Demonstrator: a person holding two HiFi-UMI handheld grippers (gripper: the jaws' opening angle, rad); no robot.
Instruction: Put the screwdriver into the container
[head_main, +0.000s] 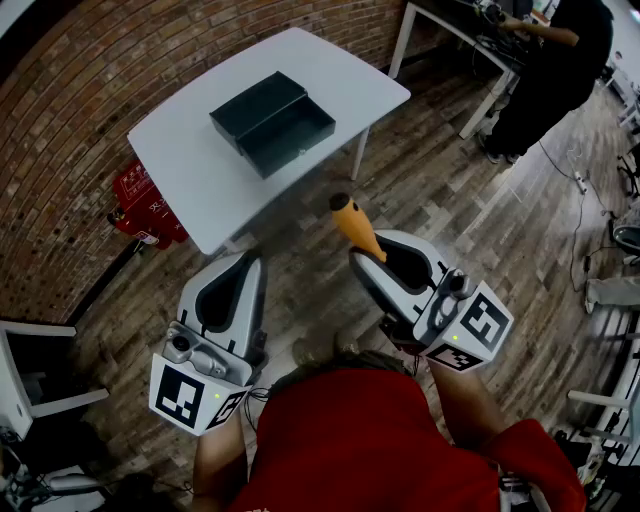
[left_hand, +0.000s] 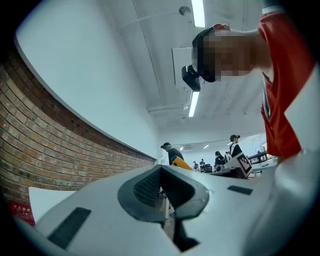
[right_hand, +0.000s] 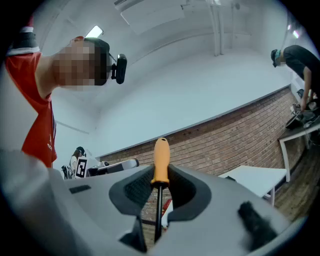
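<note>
Screwdriver (right_hand: 161, 160) sits clamped in the right claw (right_hand: 160, 175).

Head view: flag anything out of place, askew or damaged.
Nothing is spilled or damaged. The container lies open on the white table. One oddity: the right gripper holds the screwdriver with its orange handle poking out beyond the jaws, over the floor.

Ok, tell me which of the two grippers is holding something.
The right gripper: its jaws clamp the orange-handled screwdriver, handle sticking out past them. The left gripper is shut on nothing.
</note>
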